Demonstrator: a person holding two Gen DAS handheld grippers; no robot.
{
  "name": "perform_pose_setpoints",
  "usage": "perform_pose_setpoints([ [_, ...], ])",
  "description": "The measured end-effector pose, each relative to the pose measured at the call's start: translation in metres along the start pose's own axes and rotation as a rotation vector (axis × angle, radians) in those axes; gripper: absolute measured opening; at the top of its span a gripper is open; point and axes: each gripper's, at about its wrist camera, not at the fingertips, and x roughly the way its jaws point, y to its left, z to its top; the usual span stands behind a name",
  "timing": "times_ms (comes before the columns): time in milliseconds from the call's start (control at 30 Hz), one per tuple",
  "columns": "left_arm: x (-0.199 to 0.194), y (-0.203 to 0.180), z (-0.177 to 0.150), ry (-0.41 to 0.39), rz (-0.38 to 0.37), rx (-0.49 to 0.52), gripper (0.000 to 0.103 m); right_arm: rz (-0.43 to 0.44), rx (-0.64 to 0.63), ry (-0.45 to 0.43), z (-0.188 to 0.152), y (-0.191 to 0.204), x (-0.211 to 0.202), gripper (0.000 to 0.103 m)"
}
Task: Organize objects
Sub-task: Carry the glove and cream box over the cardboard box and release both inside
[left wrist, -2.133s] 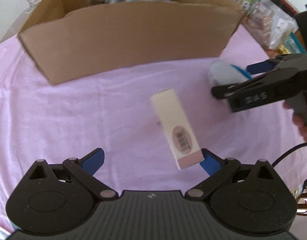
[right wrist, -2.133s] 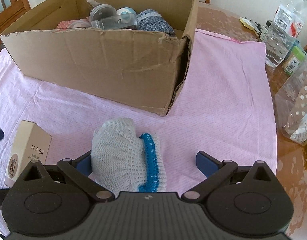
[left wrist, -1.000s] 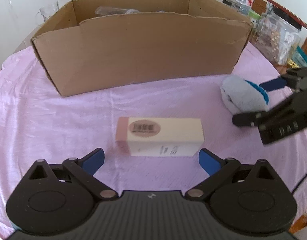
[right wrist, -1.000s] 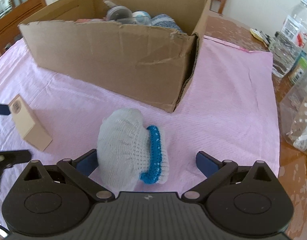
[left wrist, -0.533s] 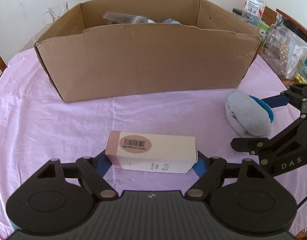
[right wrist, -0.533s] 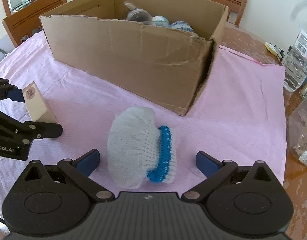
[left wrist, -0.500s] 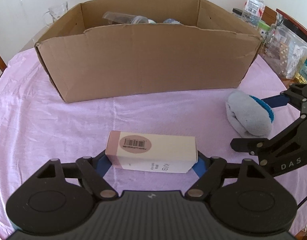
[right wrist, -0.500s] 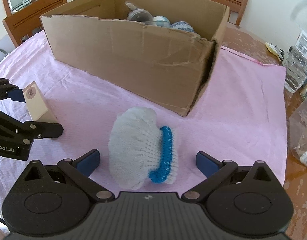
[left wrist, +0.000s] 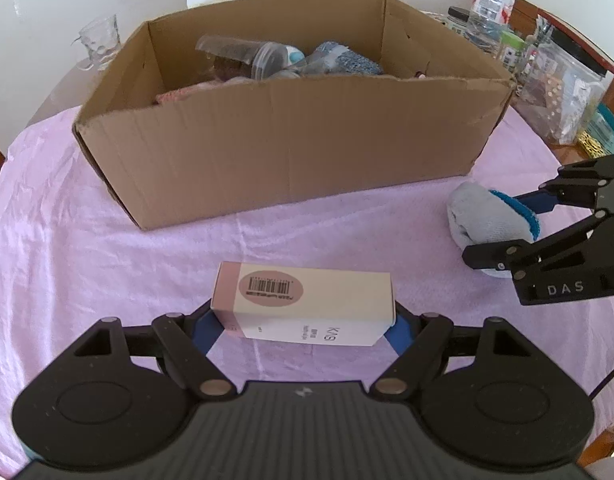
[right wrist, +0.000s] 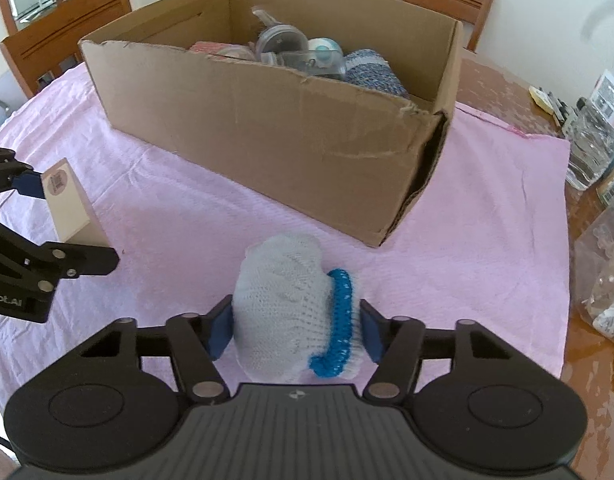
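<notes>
Both jaw pairs are clamped: our left gripper (left wrist: pixel 303 326) on a cream carton (left wrist: pixel 303 308), our right gripper (right wrist: pixel 293 330) on a rolled knit glove (right wrist: pixel 295 314). Ahead of them, the part-filled cardboard box (left wrist: pixel 291 152) awaits both.

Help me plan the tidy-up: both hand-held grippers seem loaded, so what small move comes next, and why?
Probably lift both and carry them over the cardboard box. The left hand-held gripper is closed on the ends of the carton, and the right hand-held gripper is closed on the rolled glove. The box is open-topped and already holds other items.
</notes>
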Motion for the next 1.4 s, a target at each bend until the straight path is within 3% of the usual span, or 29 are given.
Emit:
perform_pose_setpoints([
  [367, -0.043, 0.020, 0.039, 0.023, -0.042, 0.108, 0.080, 0.045, -0.028, -0.012, 0.017, 0.007, -0.040, 0.065],
  [600, -0.077, 0.031, 0.084, -0.056, -0.068, 0.170, 0.080, 0.043, -0.080, -0.087, 0.043, 0.015, -0.087, 0.065],
  [767, -0.075, 0.043, 0.122, -0.119, -0.040, 0.181, 0.080, 0.025, -0.079, -0.152, 0.067, 0.014, -0.107, 0.065],
  [833, -0.072, 0.047, 0.133, -0.139, -0.039, 0.175, 0.087, 0.010, -0.074, -0.170, 0.076, 0.014, -0.110, 0.065],
  [867, -0.070, 0.049, 0.138, -0.147, -0.039, 0.171, 0.095, 0.003, -0.072, -0.177, 0.080, 0.014, -0.111, 0.065],
  [1067, -0.061, 0.065, 0.142, -0.176, -0.043, 0.126, 0.099, -0.019, -0.022, -0.185, 0.100, 0.008, -0.101, 0.065],
  [1400, -0.054, 0.085, 0.124, -0.189, 0.026, 0.142, 0.099, -0.077, 0.057, -0.171, 0.138, -0.006, -0.076, 0.065],
])
